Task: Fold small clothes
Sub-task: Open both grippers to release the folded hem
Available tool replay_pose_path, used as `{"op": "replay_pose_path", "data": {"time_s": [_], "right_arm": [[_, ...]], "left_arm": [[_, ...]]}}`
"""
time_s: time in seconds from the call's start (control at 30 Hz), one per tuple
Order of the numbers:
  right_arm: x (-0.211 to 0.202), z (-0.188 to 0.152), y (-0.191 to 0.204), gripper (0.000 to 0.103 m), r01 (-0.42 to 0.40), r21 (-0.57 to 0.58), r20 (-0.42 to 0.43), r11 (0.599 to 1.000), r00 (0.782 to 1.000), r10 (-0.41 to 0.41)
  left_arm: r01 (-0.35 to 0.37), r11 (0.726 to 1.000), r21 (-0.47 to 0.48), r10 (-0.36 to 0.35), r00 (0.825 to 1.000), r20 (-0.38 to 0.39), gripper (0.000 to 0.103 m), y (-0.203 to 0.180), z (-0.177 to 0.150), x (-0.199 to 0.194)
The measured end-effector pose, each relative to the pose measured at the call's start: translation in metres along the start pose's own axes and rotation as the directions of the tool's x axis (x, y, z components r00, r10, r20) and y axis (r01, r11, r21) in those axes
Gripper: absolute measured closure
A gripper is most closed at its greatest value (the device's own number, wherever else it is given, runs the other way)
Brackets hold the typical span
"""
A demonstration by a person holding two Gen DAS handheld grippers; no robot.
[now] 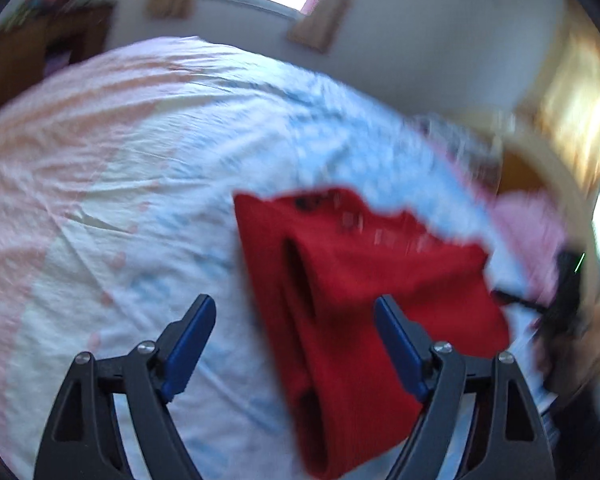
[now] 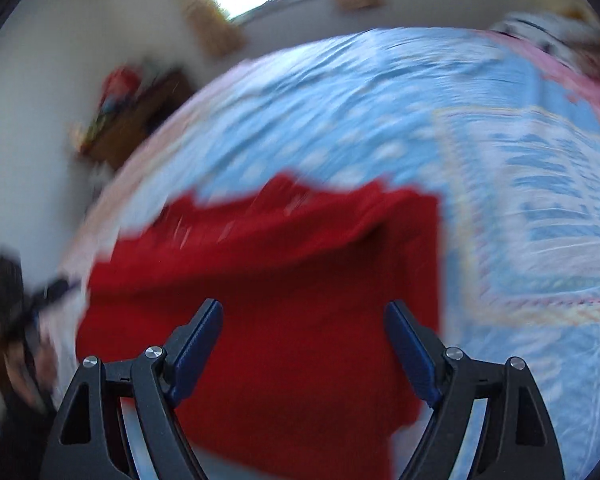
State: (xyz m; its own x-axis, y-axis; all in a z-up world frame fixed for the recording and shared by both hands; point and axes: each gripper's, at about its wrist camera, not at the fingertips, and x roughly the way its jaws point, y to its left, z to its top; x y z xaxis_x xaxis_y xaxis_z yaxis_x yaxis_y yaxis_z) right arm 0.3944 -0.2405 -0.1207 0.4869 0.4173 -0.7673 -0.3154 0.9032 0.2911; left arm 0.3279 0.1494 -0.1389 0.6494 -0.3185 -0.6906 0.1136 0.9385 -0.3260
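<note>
A small red garment (image 1: 360, 280) lies folded on a bed with a pale blue and pink sheet (image 1: 140, 160). In the left wrist view it sits at the lower right, and my left gripper (image 1: 296, 308) hangs open above its left edge, holding nothing. In the right wrist view the red garment (image 2: 280, 280) fills the lower middle, and my right gripper (image 2: 304, 316) is open right above it, empty. Both views are motion-blurred.
The bed sheet (image 2: 380, 112) spreads widely around the garment. A brown wooden cabinet (image 2: 140, 120) stands by the wall past the bed's far left. A pink cloth (image 1: 528, 224) and a dark object (image 1: 568, 300) lie at the bed's right edge.
</note>
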Motion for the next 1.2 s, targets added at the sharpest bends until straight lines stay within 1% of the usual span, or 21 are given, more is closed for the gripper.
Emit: {"op": "replay_pose_path", "data": {"time_s": [0.03,0.07,0.1,0.17,0.23,0.27,0.33,0.4,0.43,0.5,0.53,0.6,0.7,0.8,0.9,0.93,1.0,1.07,1.13,1.17,1.2], "right_arm": [[0.004,-0.003,0.009,0.020,0.019,-0.043,-0.026,0.999,0.999,-0.020],[0.009,-0.005,0.019,0.020,0.053,-0.099,-0.045,0.994,0.997,-0.057],[0.016,-0.006,0.033,0.020,0.101,-0.173,-0.050,0.980,0.992,-0.112],[0.031,-0.004,0.047,0.020,0.164,-0.245,-0.062,0.956,0.981,-0.184],[0.050,0.007,0.051,0.020,0.174,-0.267,-0.109,0.948,0.972,-0.209],[0.062,0.018,0.053,0.020,0.192,-0.281,-0.130,0.940,0.963,-0.236],[0.069,0.043,0.051,0.020,0.246,-0.261,-0.103,0.933,0.954,-0.280],[0.061,0.068,0.043,0.020,0.281,-0.186,-0.030,0.942,0.956,-0.291],[0.051,0.079,0.037,0.020,0.292,-0.126,0.022,0.948,0.956,-0.292],[0.035,0.088,0.025,0.020,0.264,-0.026,0.085,0.964,0.962,-0.261],[0.031,0.087,0.020,0.020,0.245,0.000,0.095,0.970,0.965,-0.244],[0.026,0.075,0.008,0.020,0.209,0.036,0.095,0.977,0.973,-0.211],[0.024,0.048,-0.003,0.020,0.213,0.037,0.077,0.976,0.974,-0.215],[0.023,0.030,-0.013,0.020,0.201,0.061,0.066,0.978,0.977,-0.205],[0.005,0.012,-0.022,0.020,0.164,0.111,0.080,0.980,0.982,-0.173],[-0.004,0.003,-0.024,0.020,0.139,0.120,0.089,0.983,0.985,-0.150],[-0.018,-0.017,-0.022,0.020,0.120,0.109,0.103,0.987,0.986,-0.131],[-0.025,-0.031,-0.019,0.020,0.127,0.088,0.109,0.988,0.985,-0.136],[-0.025,-0.045,-0.014,0.020,0.127,0.055,0.096,0.990,0.987,-0.132],[-0.022,-0.049,-0.011,0.020,0.131,0.037,0.082,0.991,0.988,-0.134],[-0.016,-0.053,-0.011,0.020,0.147,0.025,0.068,0.989,0.987,-0.148]], "left_arm": [[-0.048,0.996,0.070,0.049,0.999,-0.018,0.019,-0.012,-0.005,0.005],[-0.091,0.989,0.119,0.095,0.995,-0.028,0.019,-0.020,-0.007,0.012],[-0.131,0.978,0.160,0.137,0.990,-0.027,0.019,-0.027,-0.009,0.018],[-0.166,0.972,0.169,0.173,0.984,-0.030,0.019,-0.029,-0.005,0.028],[-0.221,0.962,0.157,0.230,0.973,-0.037,0.018,-0.029,0.006,0.041],[-0.244,0.958,0.152,0.251,0.968,-0.031,0.018,-0.028,0.012,0.044],[-0.302,0.946,0.116,0.303,0.953,0.008,0.019,-0.023,0.029,0.046],[-0.317,0.946,0.065,0.315,0.948,0.045,0.019,-0.016,0.043,0.042],[-0.317,0.948,0.032,0.315,0.948,0.057,0.019,-0.011,0.047,0.036],[-0.305,0.952,-0.014,0.305,0.951,0.059,0.019,-0.003,0.049,0.028],[-0.304,0.952,-0.025,0.305,0.951,0.059,0.019,0.001,0.048,0.025],[-0.315,0.949,-0.028,0.316,0.947,0.050,0.019,0.009,0.039,0.021],[-0.316,0.948,-0.024,0.317,0.948,0.016,0.019,0.011,0.027,0.024],[-0.313,0.950,-0.015,0.313,0.950,0.001,0.019,0.009,0.012,0.021],[-0.306,0.952,-0.005,0.306,0.952,0.017,0.019,0.003,-0.001,0.008],[-0.307,0.952,0.002,0.307,0.951,0.025,0.019,0.000,-0.006,0.003],[-0.298,0.954,0.017,0.298,0.954,0.039,0.019,-0.009,-0.017,-0.004],[-0.294,0.955,0.030,0.292,0.955,0.044,0.007,-0.016,-0.025,-0.004],[-0.297,0.953,0.054,0.295,0.954,0.052,0.005,-0.026,-0.032,0.000],[-0.316,0.946,0.072,0.313,0.948,0.055,0.005,-0.029,-0.033,0.004],[-0.347,0.934,0.088,0.343,0.938,0.053,0.005,-0.031,-0.034,0.010]]}}
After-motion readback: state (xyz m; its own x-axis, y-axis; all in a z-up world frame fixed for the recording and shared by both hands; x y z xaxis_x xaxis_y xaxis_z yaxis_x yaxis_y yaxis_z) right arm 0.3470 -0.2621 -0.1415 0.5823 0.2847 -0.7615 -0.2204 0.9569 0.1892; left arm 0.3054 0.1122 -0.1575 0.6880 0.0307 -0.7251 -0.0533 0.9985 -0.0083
